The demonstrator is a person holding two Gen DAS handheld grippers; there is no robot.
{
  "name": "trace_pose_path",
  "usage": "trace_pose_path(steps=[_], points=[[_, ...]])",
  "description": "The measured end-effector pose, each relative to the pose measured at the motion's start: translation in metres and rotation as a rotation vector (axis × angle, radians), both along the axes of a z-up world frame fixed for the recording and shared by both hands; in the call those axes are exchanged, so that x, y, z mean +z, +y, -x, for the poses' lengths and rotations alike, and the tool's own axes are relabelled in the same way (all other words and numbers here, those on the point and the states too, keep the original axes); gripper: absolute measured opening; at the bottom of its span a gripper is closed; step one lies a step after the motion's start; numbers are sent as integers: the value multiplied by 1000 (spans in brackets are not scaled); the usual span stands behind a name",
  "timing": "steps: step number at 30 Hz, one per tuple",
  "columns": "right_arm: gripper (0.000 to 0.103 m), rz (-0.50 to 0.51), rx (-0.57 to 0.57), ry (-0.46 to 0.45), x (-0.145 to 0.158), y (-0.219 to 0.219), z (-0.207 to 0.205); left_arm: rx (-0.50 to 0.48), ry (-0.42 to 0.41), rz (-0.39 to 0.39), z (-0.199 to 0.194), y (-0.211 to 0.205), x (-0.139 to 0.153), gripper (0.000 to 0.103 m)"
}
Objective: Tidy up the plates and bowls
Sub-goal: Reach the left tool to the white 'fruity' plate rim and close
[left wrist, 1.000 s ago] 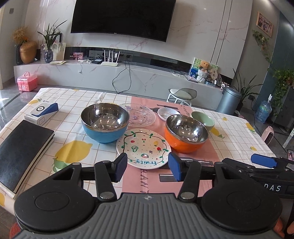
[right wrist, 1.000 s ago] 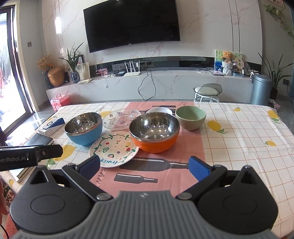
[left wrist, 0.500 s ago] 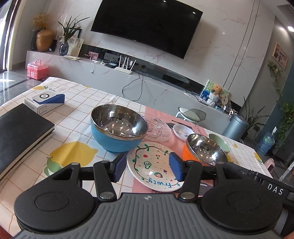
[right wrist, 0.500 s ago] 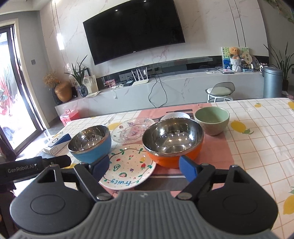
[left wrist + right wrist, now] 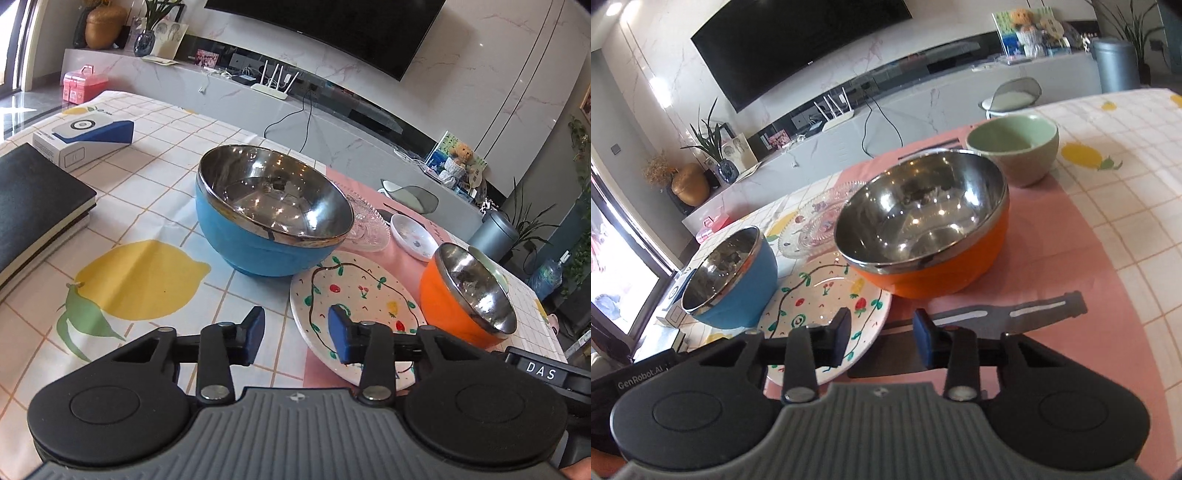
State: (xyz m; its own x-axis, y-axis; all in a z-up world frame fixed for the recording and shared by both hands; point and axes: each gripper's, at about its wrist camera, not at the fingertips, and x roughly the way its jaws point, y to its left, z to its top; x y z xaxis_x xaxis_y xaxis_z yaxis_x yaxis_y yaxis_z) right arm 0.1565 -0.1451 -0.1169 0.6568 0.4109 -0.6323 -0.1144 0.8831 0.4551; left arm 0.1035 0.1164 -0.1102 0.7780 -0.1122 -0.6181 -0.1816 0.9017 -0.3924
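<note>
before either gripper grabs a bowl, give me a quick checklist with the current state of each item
1. Left gripper open, holding nothing: ok.
2. Right gripper open, holding nothing: ok.
3. Blue bowl upright and empty: ok.
4. Orange bowl upright and empty: ok.
5. Painted plate free of both bowls: cannot tell, their edges overlap it in both views.
6. Left gripper lined up on a bowl rim: not ok, it hangs over the tablecloth and the plate's edge.
</note>
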Motion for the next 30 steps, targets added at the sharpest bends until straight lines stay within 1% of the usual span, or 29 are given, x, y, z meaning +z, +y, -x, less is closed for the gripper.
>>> trace_pose_path(steps=[2, 3, 6, 8, 11, 16, 17, 18, 19, 20, 24, 30], points=[[34, -27, -4, 32, -8, 0, -8, -2, 10, 7, -9, 2, -3, 38], [31, -35, -5, 44, -11, 0, -11, -4, 20, 8, -12, 3, -4, 38], [28, -56, -7, 72, -20, 1, -20, -3, 42, 24, -22, 6, -9, 37], [25, -72, -9, 77, -23, 1, -24, -7, 45, 32, -27, 7, -12, 37], [24, -101, 1, 81, -25, 2, -32, -6, 59, 55, -32, 8, -17, 37], [13, -137, -7, 97, -28, -2, -40, -5, 51, 60, -35, 9, -19, 37], [10, -141, -8, 98, -29, -2, -41, -11, 52, 57, -37, 9, -19, 36], [8, -141, -9, 98, -31, -1, -41, -19, 51, 54, -38, 7, -19, 28], [8, -140, -12, 95, -31, -1, -41, -26, 56, 52, -38, 6, -19, 15], [7, -140, -12, 93, -31, -1, -41, -36, 59, 65, -39, 5, -21, 12], [7, -145, -13, 97, -31, -2, -39, -23, 55, 52, -36, 1, -19, 12], [6, -155, -6, 101, -26, -9, -36, -19, 50, 66, -26, 1, -11, 12]])
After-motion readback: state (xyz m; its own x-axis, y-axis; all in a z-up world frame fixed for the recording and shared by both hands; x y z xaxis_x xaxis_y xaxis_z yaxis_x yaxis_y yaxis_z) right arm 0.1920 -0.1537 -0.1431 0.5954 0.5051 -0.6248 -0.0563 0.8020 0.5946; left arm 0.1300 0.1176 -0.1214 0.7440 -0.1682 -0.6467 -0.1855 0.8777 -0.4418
